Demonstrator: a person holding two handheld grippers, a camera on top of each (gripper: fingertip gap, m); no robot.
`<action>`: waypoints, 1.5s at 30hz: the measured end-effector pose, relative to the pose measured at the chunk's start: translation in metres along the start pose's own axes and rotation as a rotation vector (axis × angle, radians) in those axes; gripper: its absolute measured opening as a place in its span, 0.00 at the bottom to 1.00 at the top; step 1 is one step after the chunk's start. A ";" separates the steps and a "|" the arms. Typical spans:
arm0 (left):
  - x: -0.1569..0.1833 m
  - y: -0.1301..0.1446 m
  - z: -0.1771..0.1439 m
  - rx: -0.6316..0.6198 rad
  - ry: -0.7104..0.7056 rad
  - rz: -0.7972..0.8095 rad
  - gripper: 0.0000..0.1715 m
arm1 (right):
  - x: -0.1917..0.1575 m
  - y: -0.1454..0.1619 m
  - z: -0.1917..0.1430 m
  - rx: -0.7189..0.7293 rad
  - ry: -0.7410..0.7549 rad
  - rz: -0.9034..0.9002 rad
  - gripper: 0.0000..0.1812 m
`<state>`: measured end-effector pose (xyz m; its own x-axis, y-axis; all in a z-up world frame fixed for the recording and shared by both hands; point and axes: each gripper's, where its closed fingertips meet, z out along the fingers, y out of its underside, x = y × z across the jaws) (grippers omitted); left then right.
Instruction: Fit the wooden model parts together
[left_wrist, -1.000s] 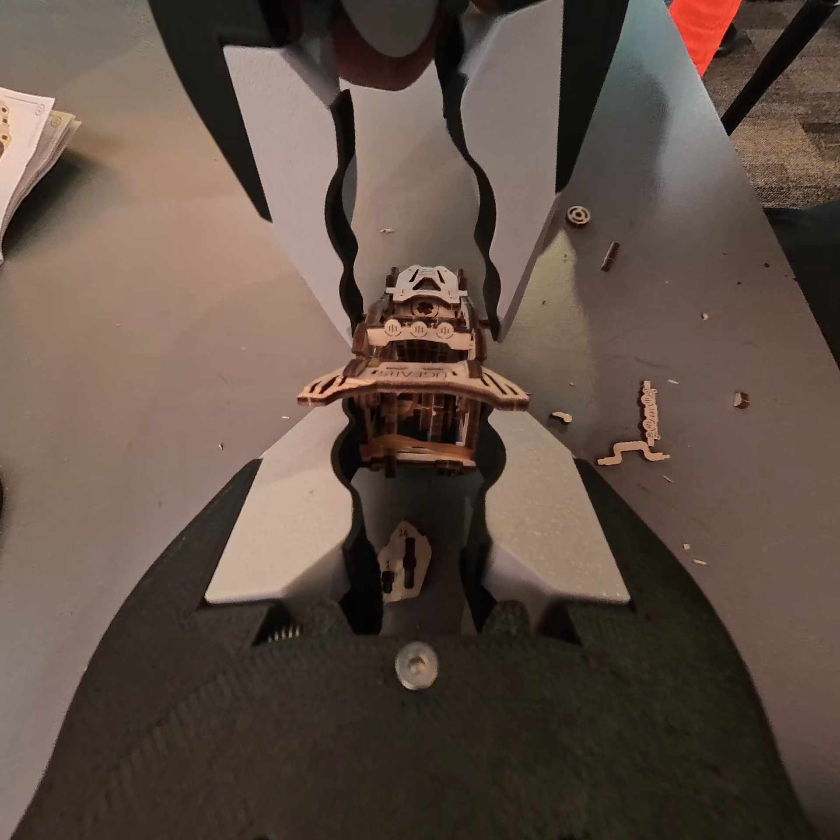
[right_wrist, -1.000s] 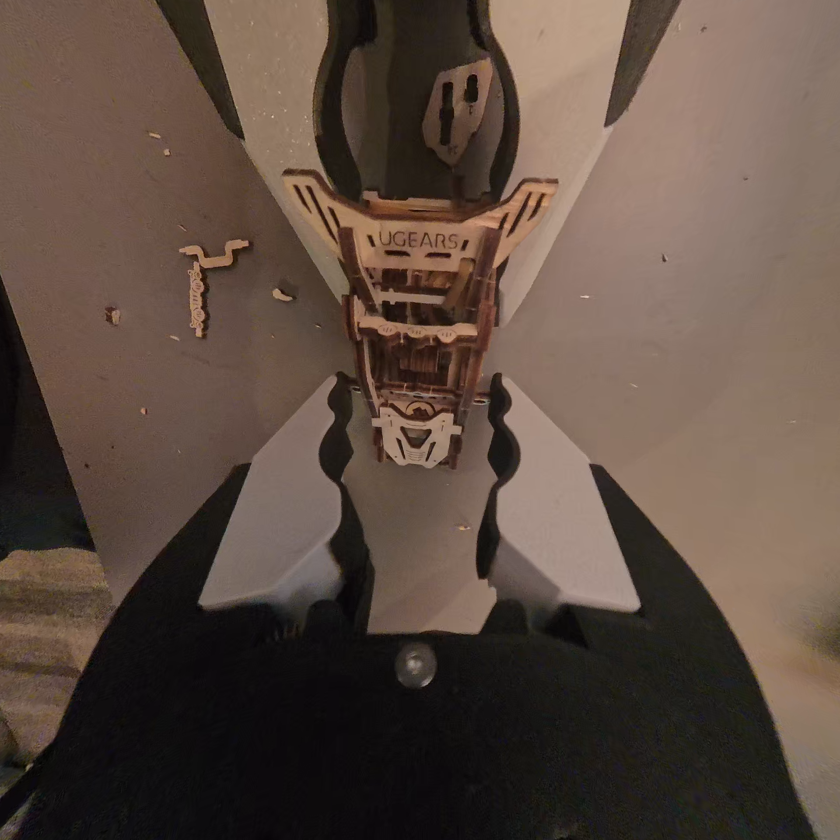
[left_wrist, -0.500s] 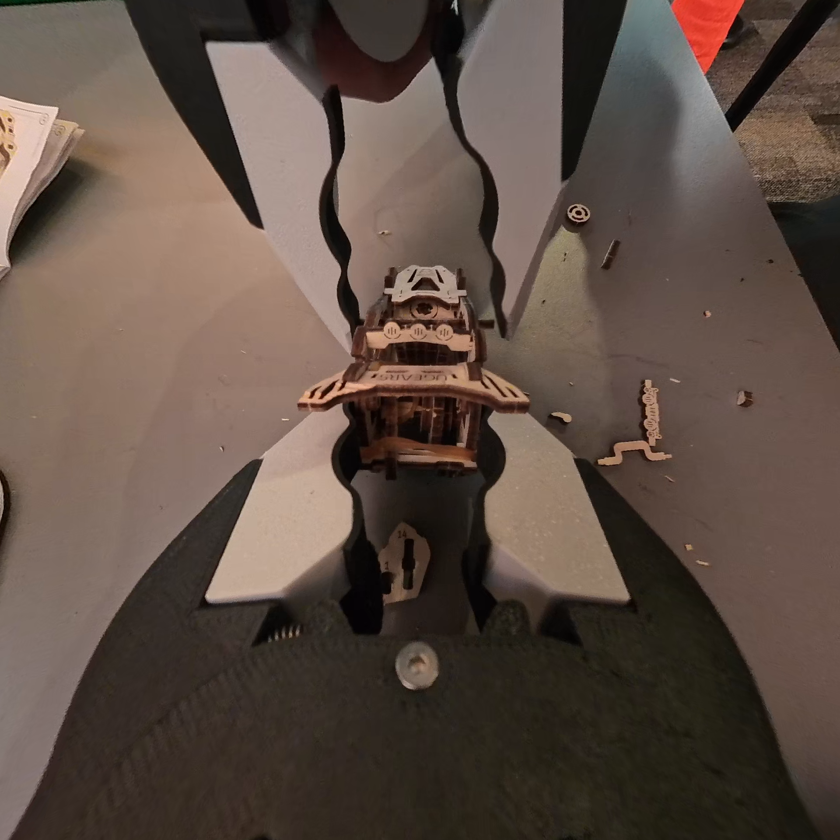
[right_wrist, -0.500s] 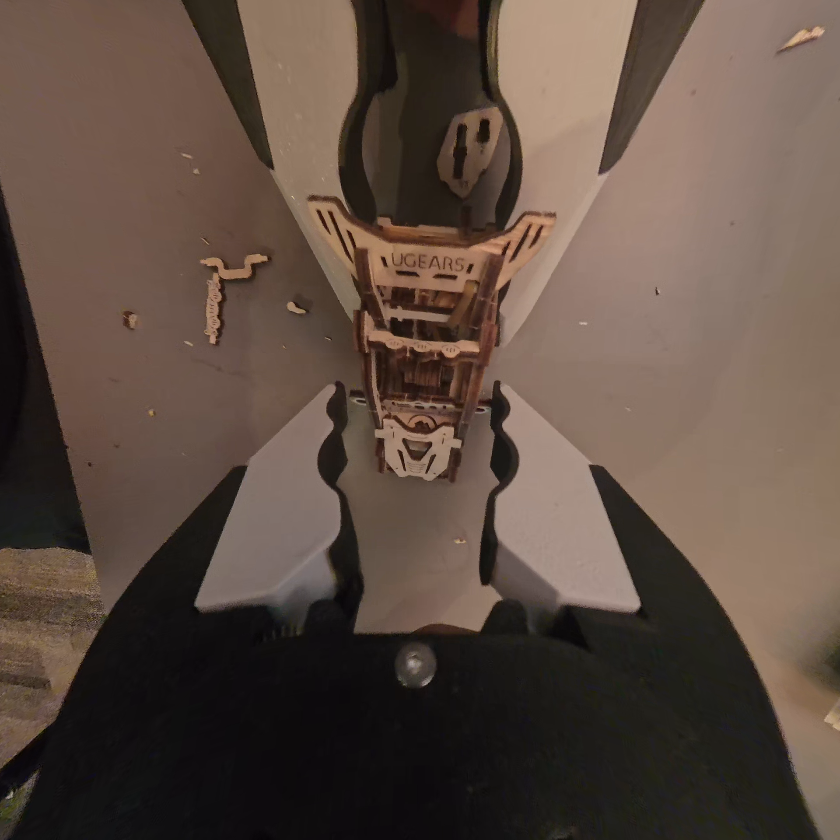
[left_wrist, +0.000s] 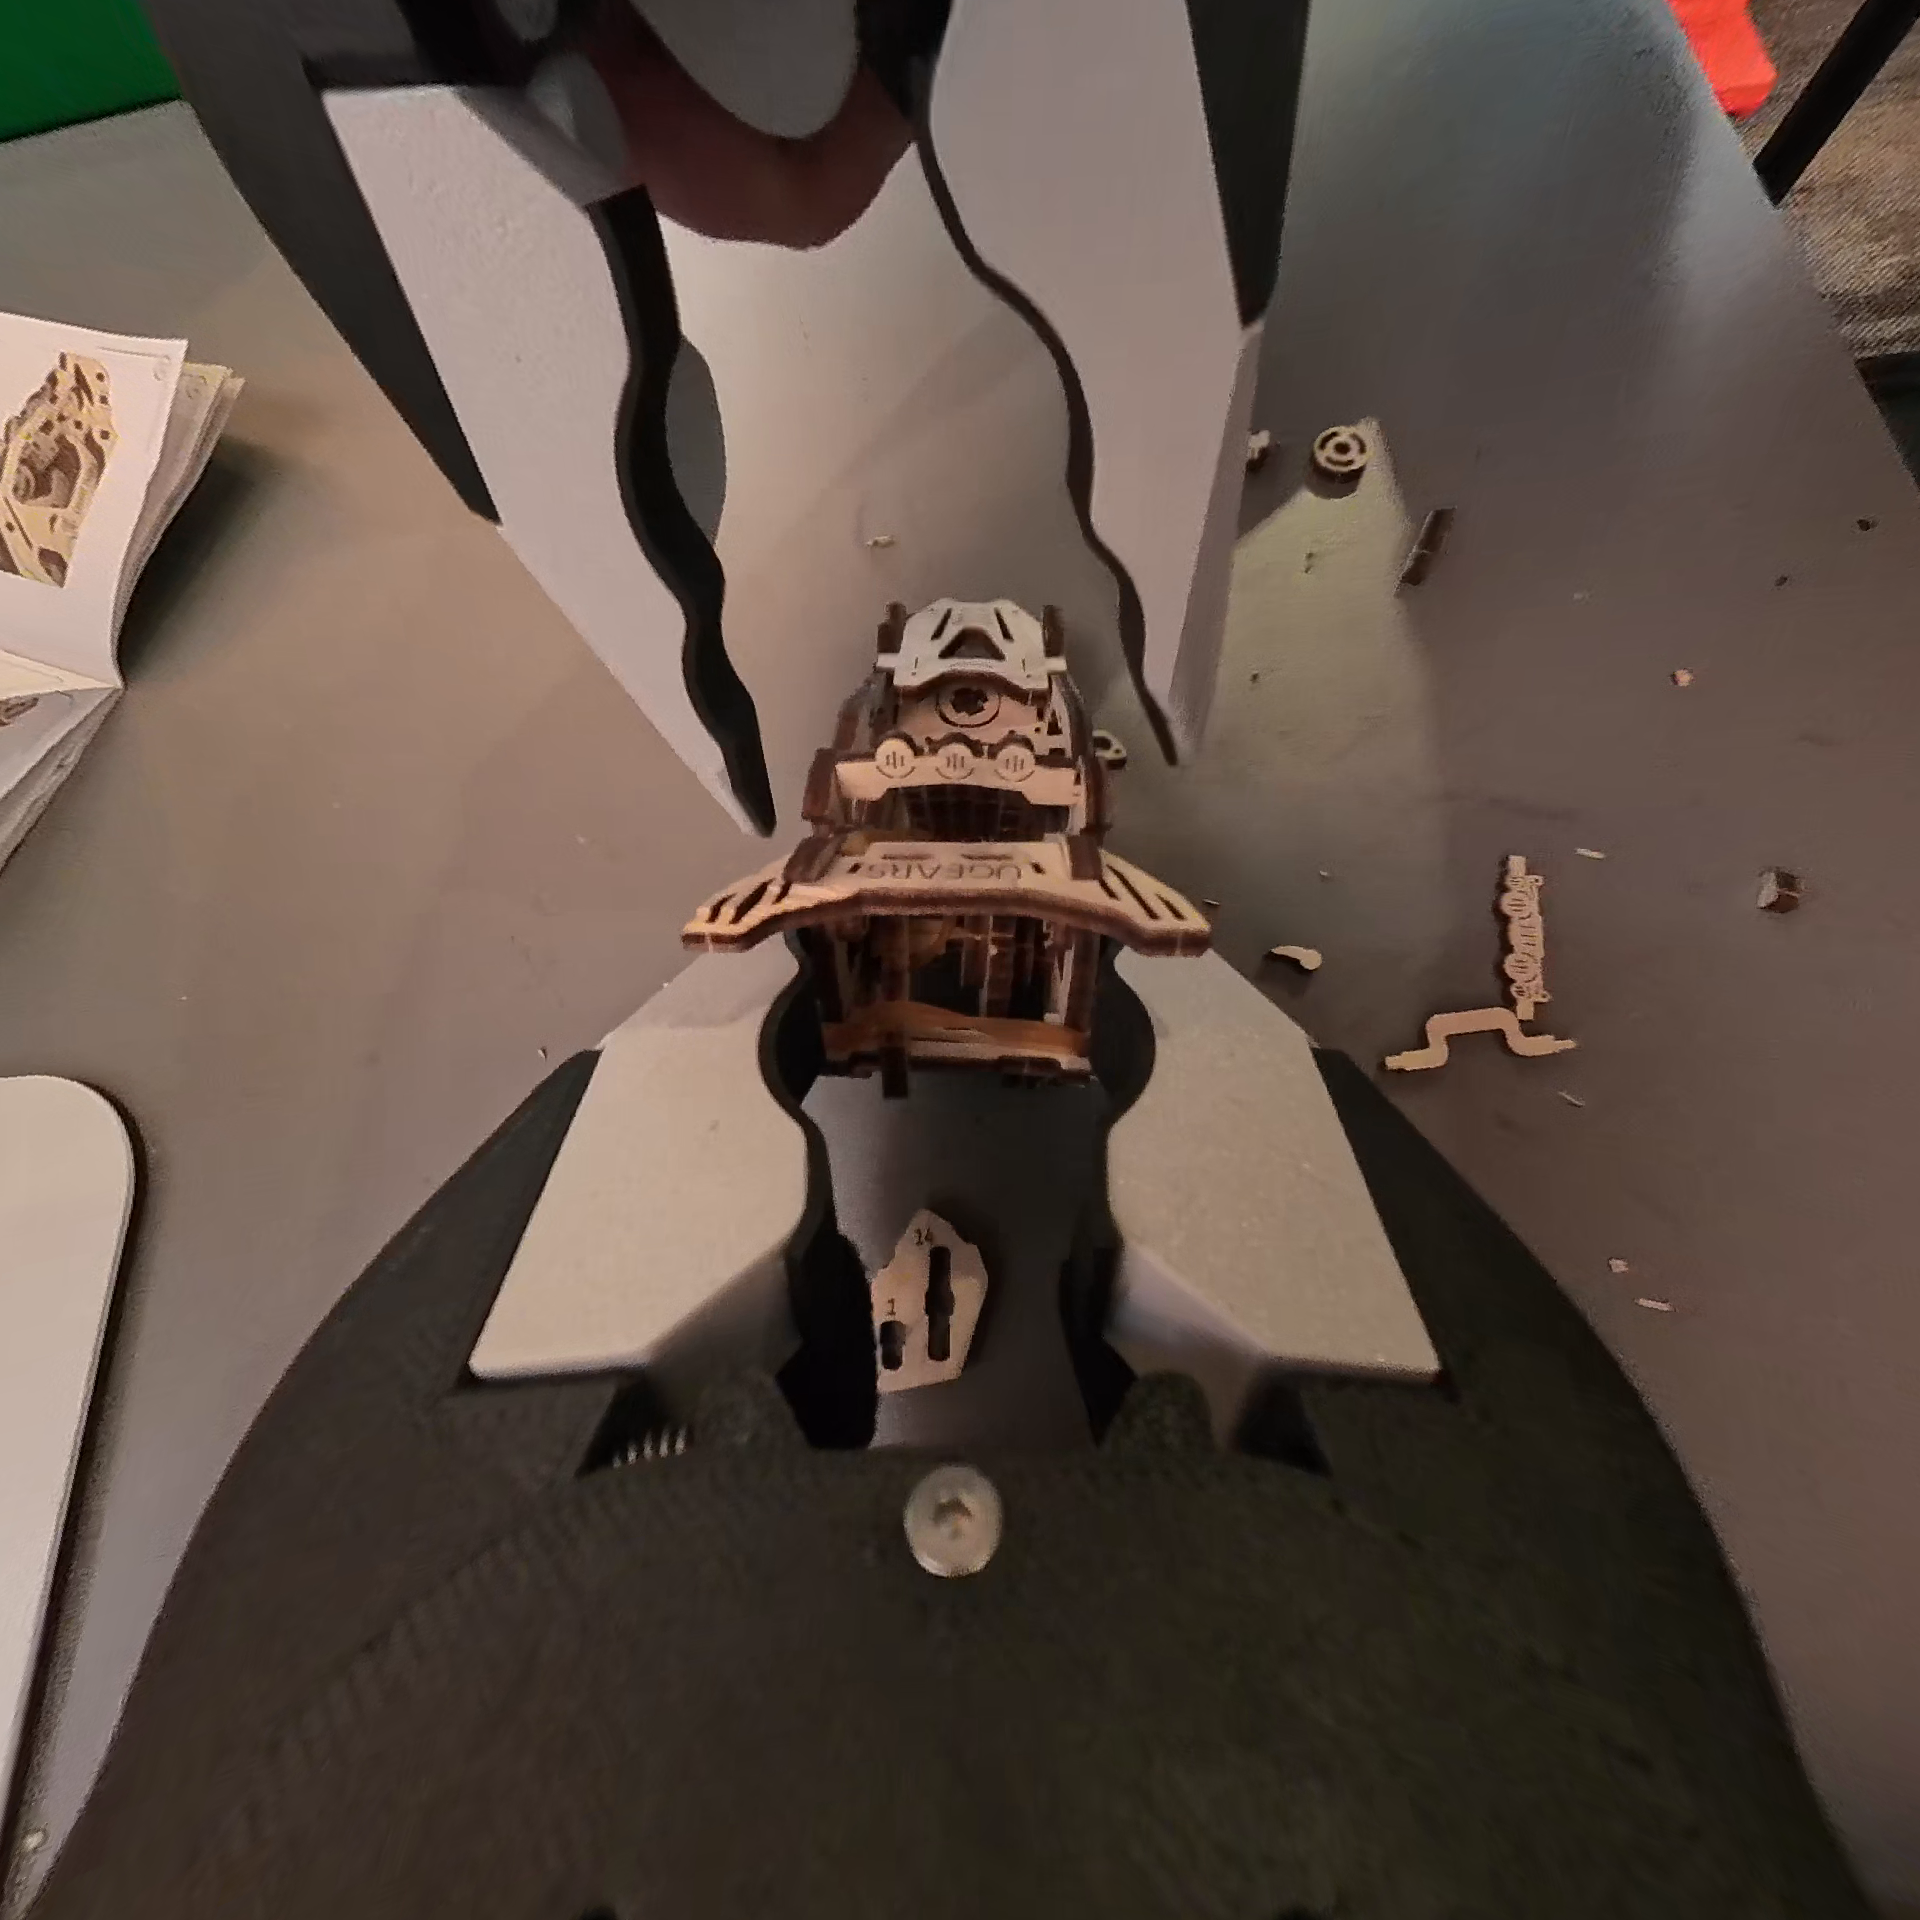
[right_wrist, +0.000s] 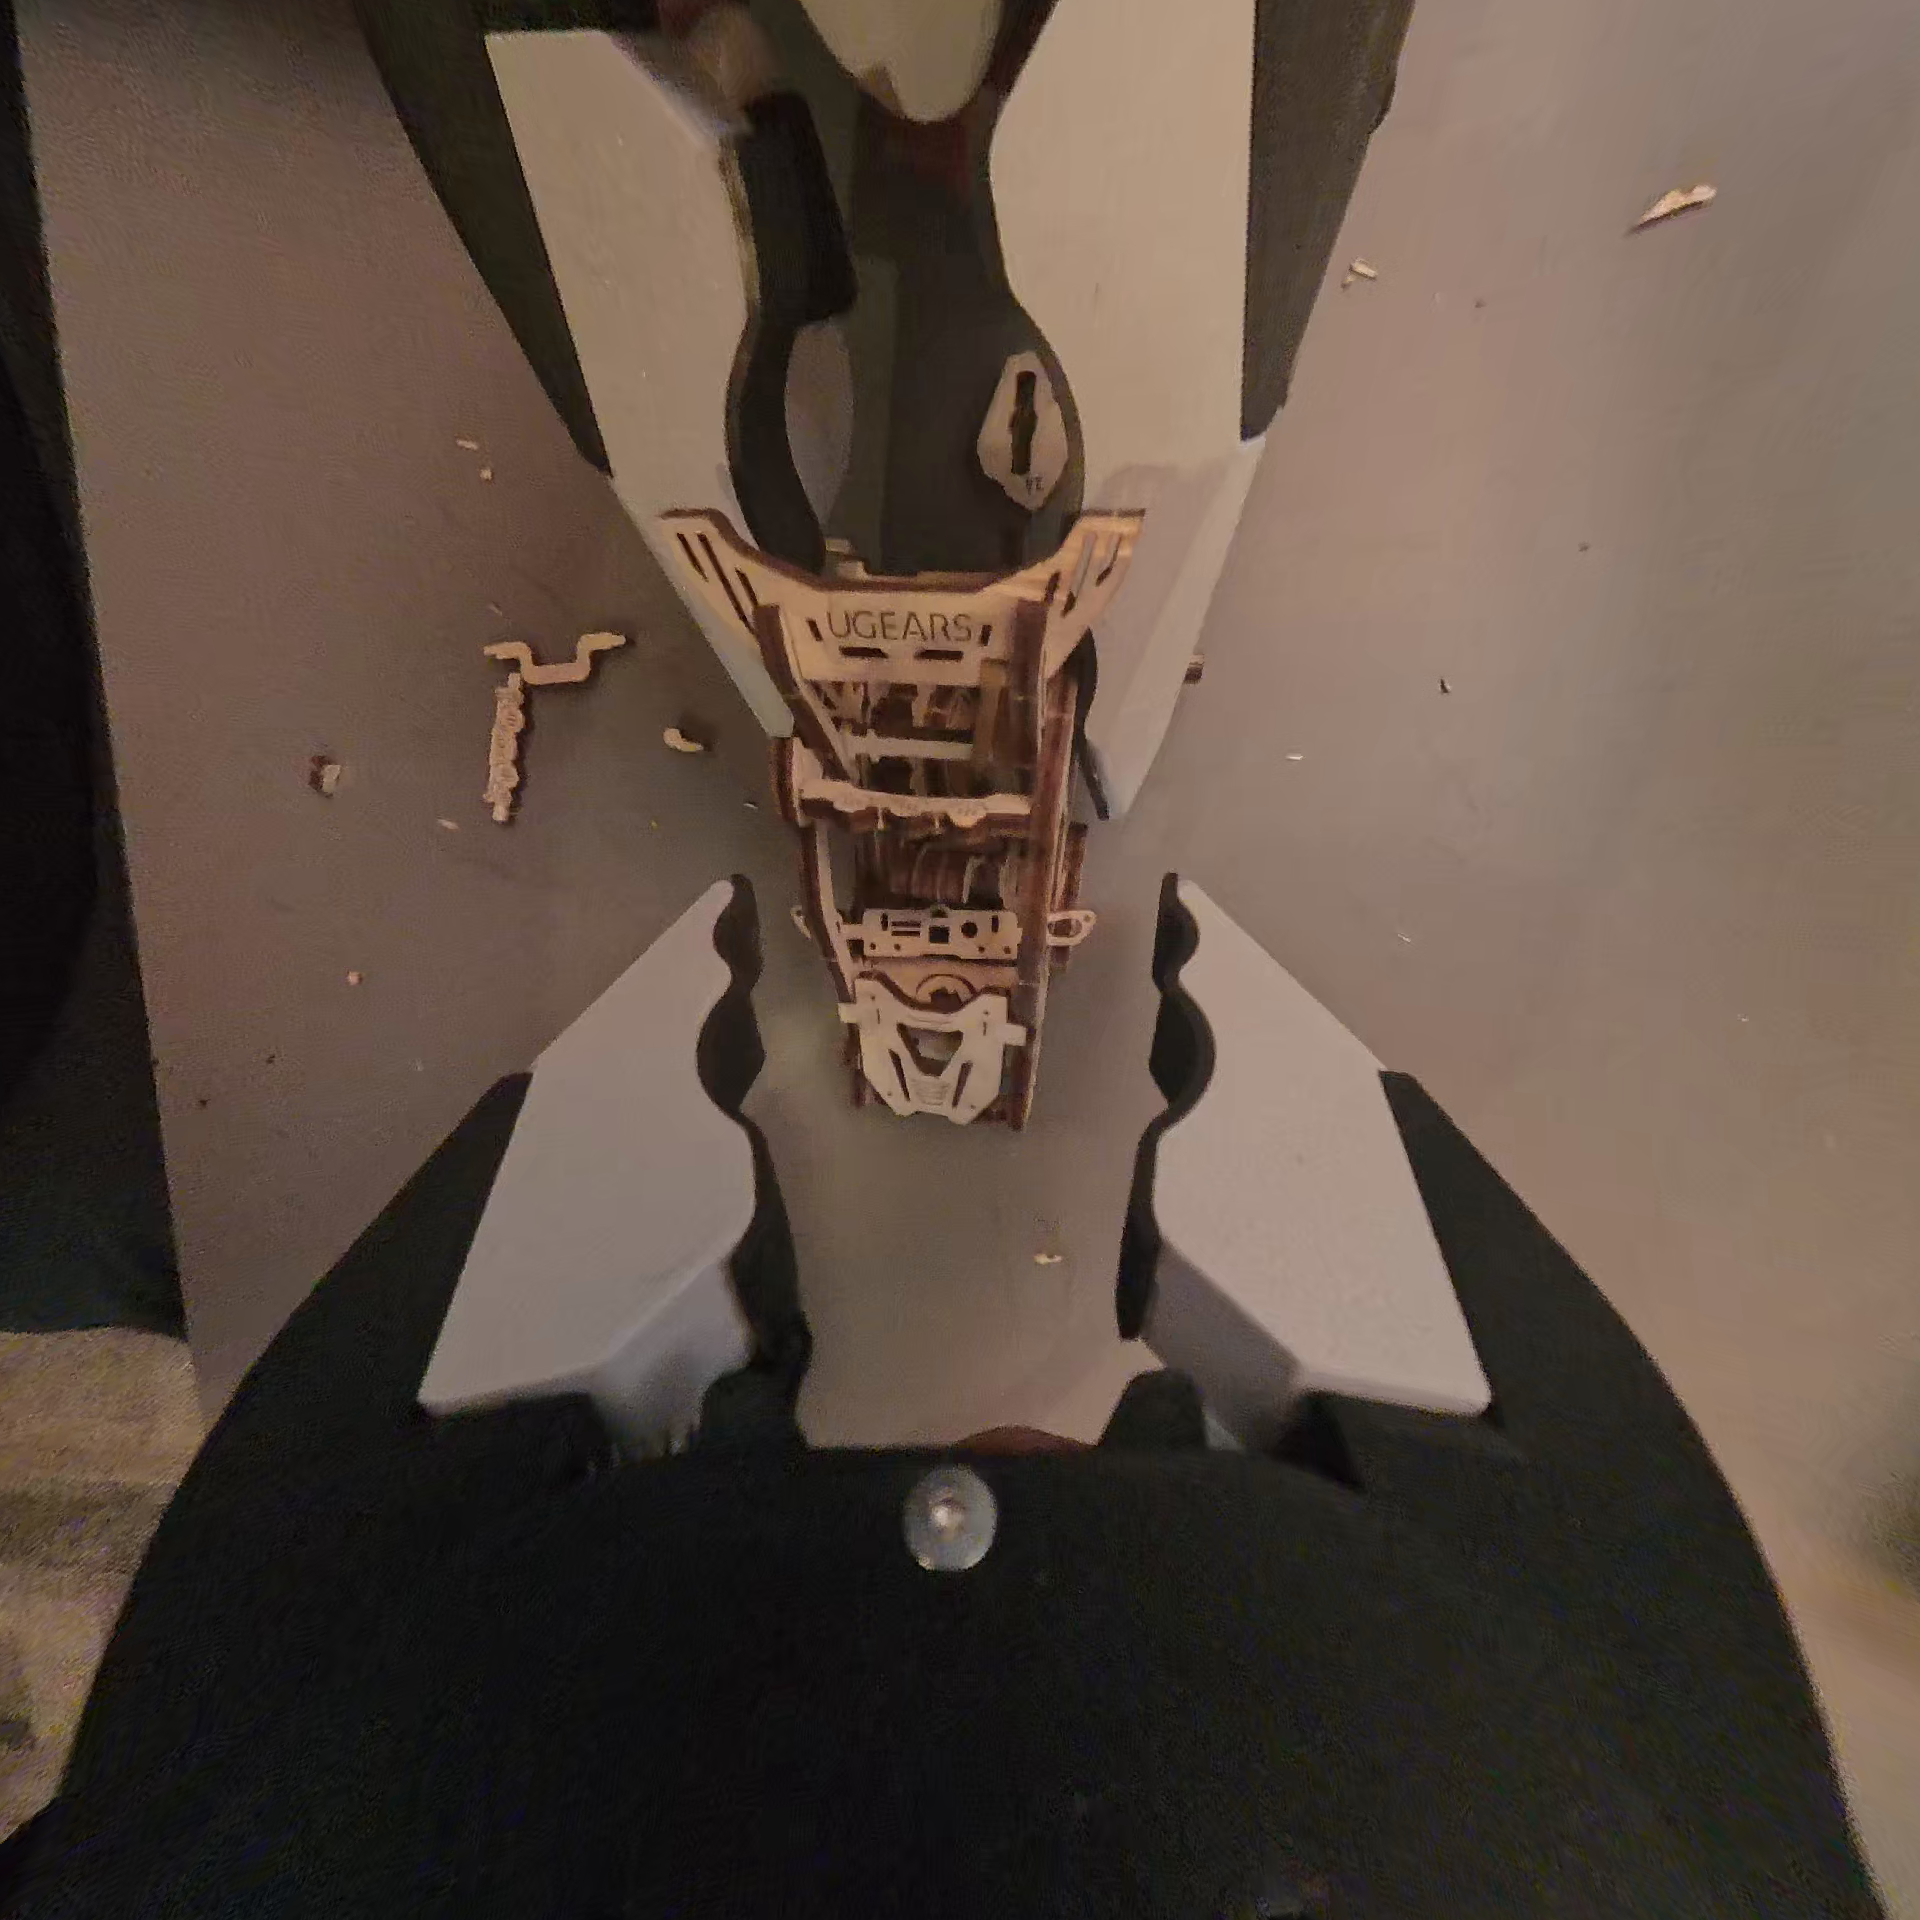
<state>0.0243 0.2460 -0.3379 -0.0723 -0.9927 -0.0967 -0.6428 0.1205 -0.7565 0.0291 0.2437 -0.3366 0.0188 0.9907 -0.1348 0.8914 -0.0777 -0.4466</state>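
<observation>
One wooden model (left_wrist: 940, 883) is seen on the grey table (left_wrist: 364, 883), lying between two grippers that face each other. The left gripper (left_wrist: 951, 1023) is clenched on the model's wide winged end: its two grey fingers (left_wrist: 675, 1174) press against the frame's sides just below the wing plate. One small flat wooden plate (left_wrist: 928, 1311) with slots is seen between those fingers, nearer the camera; whether it rests on the table or is fixed to the gripper cannot be told.

The right gripper (right_wrist: 951, 935) is spread wide, with its two fingers (right_wrist: 623, 1174) standing clear of the model's narrow nose on either side, and nothing is grasped by it. In the left wrist view the same gripper (left_wrist: 961, 769) is seen at the far side, its tips flanking the nose with a gap on each side.

To the right of the model in the left wrist view, loose parts are scattered on the table: one stepped bracket piece (left_wrist: 1481, 1039), one thin ornate strip (left_wrist: 1522, 925), one small ring-shaped disc (left_wrist: 1340, 449) and one short dark peg (left_wrist: 1423, 545), along with several small chips. One stack of printed instruction sheets (left_wrist: 83, 499) is seen at the far left, and one pale rounded-corner board (left_wrist: 52, 1351) at the near left edge.
</observation>
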 end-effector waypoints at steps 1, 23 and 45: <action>-0.001 0.001 0.000 -0.003 -0.004 0.001 0.27 | 0.001 0.001 0.002 -0.005 0.020 -0.005 0.41; -0.004 0.004 -0.003 0.013 0.004 -0.042 0.27 | 0.007 0.002 0.012 0.032 0.104 -0.015 0.34; -0.001 0.005 -0.002 0.024 0.044 -0.062 0.27 | 0.002 0.012 0.007 -0.164 0.044 -0.003 0.34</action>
<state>0.0196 0.2474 -0.3403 -0.0668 -0.9976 -0.0205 -0.6289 0.0581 -0.7753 0.0364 0.2440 -0.3486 0.0332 0.9951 -0.0930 0.9534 -0.0594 -0.2958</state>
